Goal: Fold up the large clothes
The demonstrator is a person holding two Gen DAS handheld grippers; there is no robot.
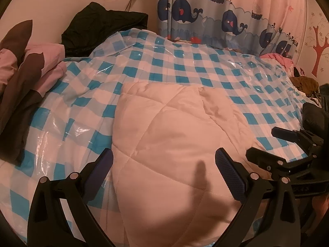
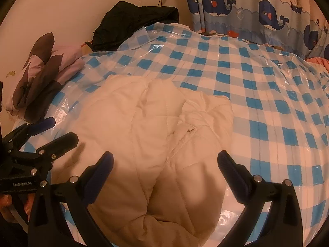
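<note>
The cream quilted garment point(image 1: 164, 144) lies bunched on the blue-checked plastic sheet point(image 1: 185, 61), its long axis running from the near edge away toward the whale curtain point(image 1: 226, 20), directly ahead of both tools. The left gripper point(image 1: 164, 164) and right gripper point(image 2: 165, 164) each stand spread wide and hold nothing, straddling the near end. In my judgement neither is clearly nearer; the left faces the smooth flank, the right the seamed fold.

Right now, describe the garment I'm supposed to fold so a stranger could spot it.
Find the bed's blue-and-white checked plastic cover. On its near side lies a cream quilted jacket. It is the only pale, puffy, stitched piece; the neighbouring clothes are black or pink-and-brown.
</note>
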